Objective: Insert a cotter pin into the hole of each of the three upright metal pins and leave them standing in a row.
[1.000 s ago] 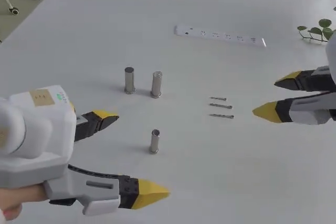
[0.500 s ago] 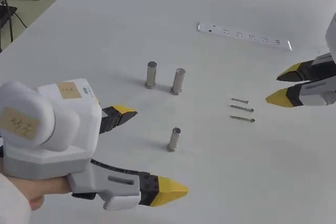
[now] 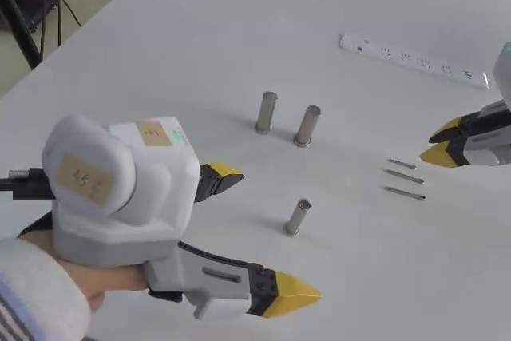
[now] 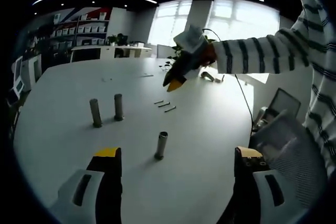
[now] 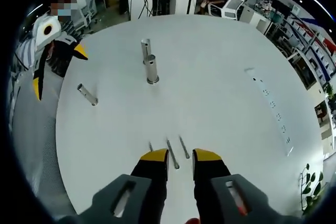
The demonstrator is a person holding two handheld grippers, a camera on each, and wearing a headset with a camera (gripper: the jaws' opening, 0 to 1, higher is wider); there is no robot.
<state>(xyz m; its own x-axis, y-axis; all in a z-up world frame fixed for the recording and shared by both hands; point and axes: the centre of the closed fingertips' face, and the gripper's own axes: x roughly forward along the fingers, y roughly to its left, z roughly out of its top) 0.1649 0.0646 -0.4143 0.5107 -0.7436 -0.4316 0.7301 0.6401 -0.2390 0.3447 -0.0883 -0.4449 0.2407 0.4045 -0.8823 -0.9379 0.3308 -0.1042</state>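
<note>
Three upright metal pins stand on the white table: two side by side [image 3: 267, 113] [image 3: 306, 126] and one alone nearer me [image 3: 297, 217]. Three thin cotter pins [image 3: 404, 178] lie in a small stack to their right. My left gripper [image 3: 259, 235] is open wide, with the lone pin [image 4: 161, 145] just ahead of its jaws. My right gripper [image 3: 441, 142] hovers at the right, its jaws a narrow gap apart and holding nothing. The cotter pins [image 5: 172, 160] lie on the table right at its yellow tips [image 5: 181, 157].
A white power strip [image 3: 415, 60] lies at the far side of the table. The table's left edge [image 3: 76, 41] drops to a floor with cables and chair wheels. Wide bare tabletop surrounds the pins.
The head camera has swung left, so everything sits further right in the picture. My right gripper's jaws have narrowed and its tips have come closer to the cotter pins. The metal pins stand where they were.
</note>
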